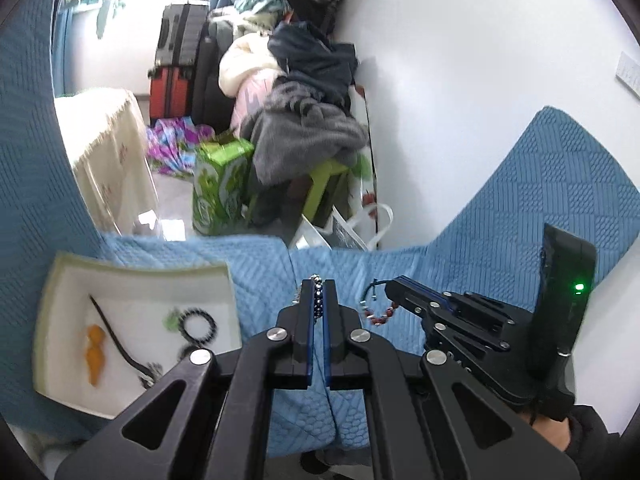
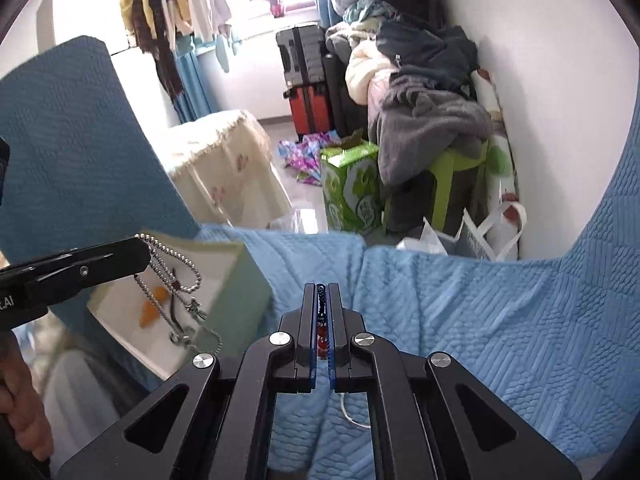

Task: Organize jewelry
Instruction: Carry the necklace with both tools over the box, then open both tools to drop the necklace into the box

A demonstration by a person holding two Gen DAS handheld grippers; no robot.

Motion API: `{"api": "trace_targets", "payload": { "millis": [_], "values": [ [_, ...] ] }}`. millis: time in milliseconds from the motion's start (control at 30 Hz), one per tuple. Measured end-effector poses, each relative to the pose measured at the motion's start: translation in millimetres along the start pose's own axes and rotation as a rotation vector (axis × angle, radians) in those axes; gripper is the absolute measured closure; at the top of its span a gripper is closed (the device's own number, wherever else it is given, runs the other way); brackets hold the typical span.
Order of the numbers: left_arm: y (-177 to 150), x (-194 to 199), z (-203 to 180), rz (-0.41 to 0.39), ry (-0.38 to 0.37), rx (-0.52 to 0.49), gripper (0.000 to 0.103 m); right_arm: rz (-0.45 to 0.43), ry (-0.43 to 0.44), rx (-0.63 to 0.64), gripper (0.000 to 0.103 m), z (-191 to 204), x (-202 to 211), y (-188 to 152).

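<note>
My left gripper (image 1: pixel 319 286) is shut on a silver ball-chain necklace (image 1: pixel 318 300); in the right wrist view the chain (image 2: pixel 176 276) dangles from it over the white jewelry box (image 2: pixel 236 280). The box (image 1: pixel 60 280) holds an orange pendant (image 1: pixel 95 350), a dark cord (image 1: pixel 116 340) and a black bead bracelet (image 1: pixel 199 326). My right gripper (image 2: pixel 321 290) is shut on a red-and-dark bead bracelet (image 2: pixel 321 336), above the blue sofa cover. In the left wrist view that gripper (image 1: pixel 394 286) is at the right, with red beads (image 1: pixel 380 316) hanging below.
A blue quilted sofa cover (image 2: pixel 500 320) lies under both grippers. Beyond its edge stand a green carton (image 2: pixel 352 188), a green stool with piled clothes (image 2: pixel 432 128), suitcases (image 2: pixel 308 76), a cloth-covered table (image 2: pixel 224 168) and white bags (image 2: pixel 480 236).
</note>
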State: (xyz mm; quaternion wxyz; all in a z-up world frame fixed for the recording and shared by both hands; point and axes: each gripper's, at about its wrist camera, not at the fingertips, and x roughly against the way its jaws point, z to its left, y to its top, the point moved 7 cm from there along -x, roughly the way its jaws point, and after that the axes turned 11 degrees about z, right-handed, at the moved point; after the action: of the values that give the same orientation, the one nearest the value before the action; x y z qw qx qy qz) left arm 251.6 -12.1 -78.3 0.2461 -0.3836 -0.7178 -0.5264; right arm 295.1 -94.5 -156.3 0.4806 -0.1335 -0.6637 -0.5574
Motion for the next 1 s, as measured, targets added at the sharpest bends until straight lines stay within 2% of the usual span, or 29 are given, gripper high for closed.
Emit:
{"api": "trace_targets", "payload": {
  "millis": [167,300,433,533,700,1000],
  "values": [
    [22.6,37.0,8.6,-0.055,0.039,-0.029,0.1,-0.053,0.023,0.05,0.101,32.9,29.5,34.6],
    [35.0,59.1,22.2,-0.095,0.083,-0.048,0.1,-0.064,0.058,0.065,0.101,52.8,35.0,51.1],
    [33.6,68.1,51.8,-0.108,0.113,-0.02,0.1,-0.05,0.097,0.081,0.101,80.0,25.5,57.7],
    [24.6,61.2,71.6,-0.096,0.126,0.011,0.1,-0.022,0.131,0.089,0.101,100.4,7.0,51.7],
    [-3.3,32.8,110.3,-0.026,0.15,0.065,0.1,0.073,0.171,0.106,0.101,131.3,-39.0,22.9],
    [-46.6,-10.8,151.5,0.077,0.14,0.141,0.1,0.223,0.155,0.126,0.101,148.7,-106.0,-20.0]
  ]
}}
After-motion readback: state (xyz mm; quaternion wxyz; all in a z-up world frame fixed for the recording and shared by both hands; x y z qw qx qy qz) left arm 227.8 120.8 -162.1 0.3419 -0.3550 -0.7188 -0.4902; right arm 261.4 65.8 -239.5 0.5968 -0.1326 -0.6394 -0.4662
